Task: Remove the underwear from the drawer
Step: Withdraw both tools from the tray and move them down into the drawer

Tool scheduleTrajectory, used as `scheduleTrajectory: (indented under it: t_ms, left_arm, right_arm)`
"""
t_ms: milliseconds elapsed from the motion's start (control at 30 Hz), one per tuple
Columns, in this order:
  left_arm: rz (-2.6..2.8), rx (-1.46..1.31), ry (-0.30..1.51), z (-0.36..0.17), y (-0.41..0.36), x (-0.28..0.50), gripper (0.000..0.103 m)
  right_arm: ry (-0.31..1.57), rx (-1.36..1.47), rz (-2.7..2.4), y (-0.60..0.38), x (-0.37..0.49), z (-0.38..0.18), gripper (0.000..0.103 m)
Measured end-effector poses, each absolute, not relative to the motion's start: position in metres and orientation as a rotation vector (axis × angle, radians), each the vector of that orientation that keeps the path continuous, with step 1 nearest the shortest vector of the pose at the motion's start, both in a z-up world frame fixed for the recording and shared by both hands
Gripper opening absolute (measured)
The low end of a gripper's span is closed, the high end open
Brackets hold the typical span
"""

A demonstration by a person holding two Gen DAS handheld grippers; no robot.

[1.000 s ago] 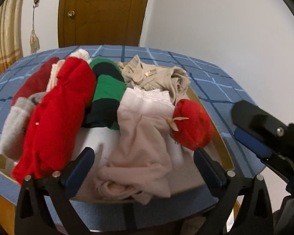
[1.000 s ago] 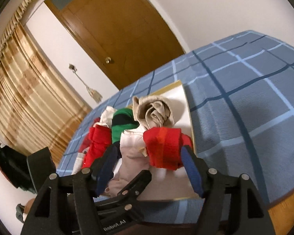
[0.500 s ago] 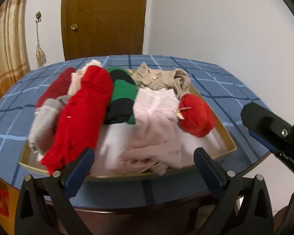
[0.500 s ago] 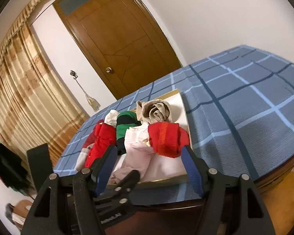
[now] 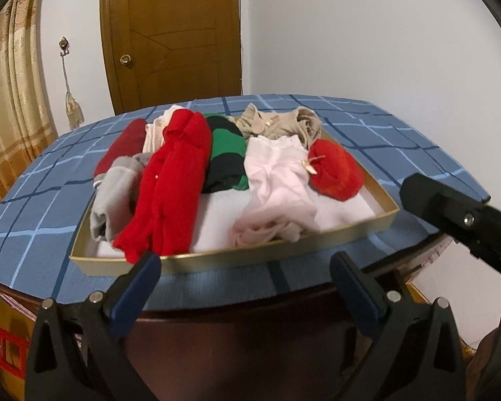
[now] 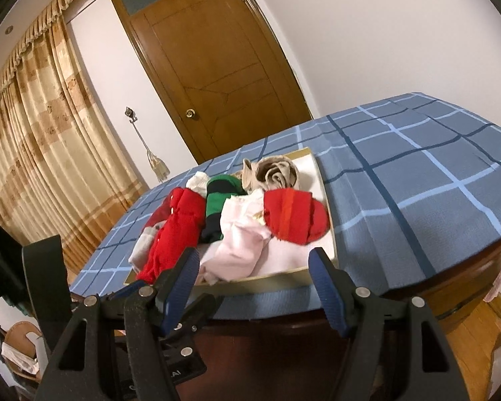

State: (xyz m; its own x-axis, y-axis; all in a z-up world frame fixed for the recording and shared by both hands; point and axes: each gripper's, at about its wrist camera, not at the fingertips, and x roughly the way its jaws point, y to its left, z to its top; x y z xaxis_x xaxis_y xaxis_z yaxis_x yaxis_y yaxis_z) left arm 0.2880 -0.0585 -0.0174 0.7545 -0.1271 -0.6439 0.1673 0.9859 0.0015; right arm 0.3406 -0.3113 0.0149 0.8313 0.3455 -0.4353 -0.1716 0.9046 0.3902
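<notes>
Both grippers, left and right, are hanging wide and empty just off the desk edge, facing the drawer beyond, where the underwear is lying lengthwise away from them, neither nearer.

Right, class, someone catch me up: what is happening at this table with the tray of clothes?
A person holds a left gripper and a right gripper, both open and empty, in front of the shallow gold tray on the blue checked tablecloth. Folded underwear and socks, including a pink garment, all lie inside; none is gripped.
</notes>
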Motion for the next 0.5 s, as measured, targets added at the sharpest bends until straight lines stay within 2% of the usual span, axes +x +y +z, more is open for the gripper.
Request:
scheduleTrajectory:
  t_ms: [500]
  left_arm:
    - [-0.215, 0.073, 0.772, -0.029, -0.044, 0.257, 0.102]
  right_arm:
    - [0.588, 0.328, 0.302, -0.309, 0.303, 0.005, 0.070]
